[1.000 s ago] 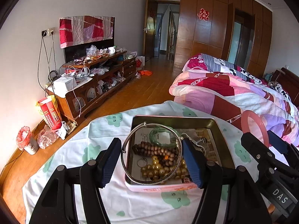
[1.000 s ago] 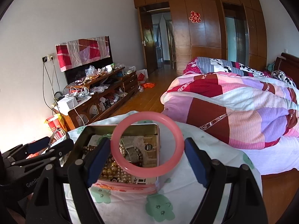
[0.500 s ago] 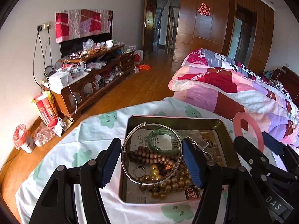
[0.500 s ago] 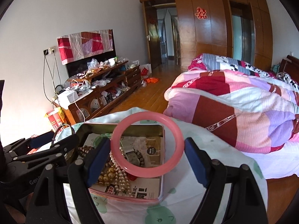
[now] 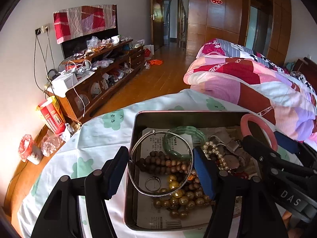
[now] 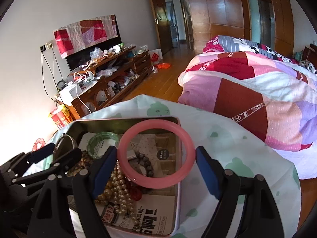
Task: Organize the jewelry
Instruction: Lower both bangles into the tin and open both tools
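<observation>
My left gripper (image 5: 160, 170) is shut on a thin silver bangle (image 5: 138, 146) and holds it over a metal tin (image 5: 188, 116). The tin holds a green bangle (image 5: 178, 134), brown beads (image 5: 164, 164), gold beads (image 5: 182, 198) and pearls (image 5: 214, 148). My right gripper (image 6: 156, 168) is shut on a pink bangle (image 6: 186, 136) above the tin's right side (image 6: 179, 194). The pink bangle (image 5: 245, 121) and right gripper also show at the right of the left wrist view.
The tin sits on a white cloth with green prints (image 5: 103, 119) over a round table. A bed with a patchwork quilt (image 5: 257, 83) is at the right. A cluttered TV cabinet (image 5: 95, 73) stands along the left wall.
Both grippers have moved forward and lower over the tin, each still holding its bangle. The tin's contents look larger and closer.
</observation>
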Motion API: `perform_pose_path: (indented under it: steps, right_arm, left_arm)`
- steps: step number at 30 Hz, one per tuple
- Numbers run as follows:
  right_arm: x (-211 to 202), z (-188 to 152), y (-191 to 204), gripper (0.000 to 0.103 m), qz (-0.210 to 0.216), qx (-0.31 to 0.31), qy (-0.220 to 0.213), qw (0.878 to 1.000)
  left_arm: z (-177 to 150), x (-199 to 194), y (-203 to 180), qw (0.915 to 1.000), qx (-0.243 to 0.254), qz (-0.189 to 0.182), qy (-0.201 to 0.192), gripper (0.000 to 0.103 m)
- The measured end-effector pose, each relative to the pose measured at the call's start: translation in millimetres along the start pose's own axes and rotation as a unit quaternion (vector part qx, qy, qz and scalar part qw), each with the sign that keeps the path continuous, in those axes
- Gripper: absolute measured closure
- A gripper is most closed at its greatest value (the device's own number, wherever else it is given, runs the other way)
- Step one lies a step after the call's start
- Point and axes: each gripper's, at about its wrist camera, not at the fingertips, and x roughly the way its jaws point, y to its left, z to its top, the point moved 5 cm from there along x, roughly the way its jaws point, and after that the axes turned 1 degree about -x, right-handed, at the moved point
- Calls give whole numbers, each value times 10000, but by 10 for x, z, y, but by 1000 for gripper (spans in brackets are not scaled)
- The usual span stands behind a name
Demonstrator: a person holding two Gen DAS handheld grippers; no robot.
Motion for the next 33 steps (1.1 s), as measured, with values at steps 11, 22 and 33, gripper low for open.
perform_pose_path:
  steps: [11,22,33]
  right_arm:
    - [-31,85,25,20,411,-501,-77,9979]
    - [229,3,313,20,476,-1087,343,9923]
    - [170,-8,265,18,384,-875,193,9952]
  left_arm:
    - [-45,-87,-129,9969,656,-331,-288,36]
    - [-188,117,-211,9976,666,-167,38,36]
    - [-175,163,-255,9988,418,-133,197,34]
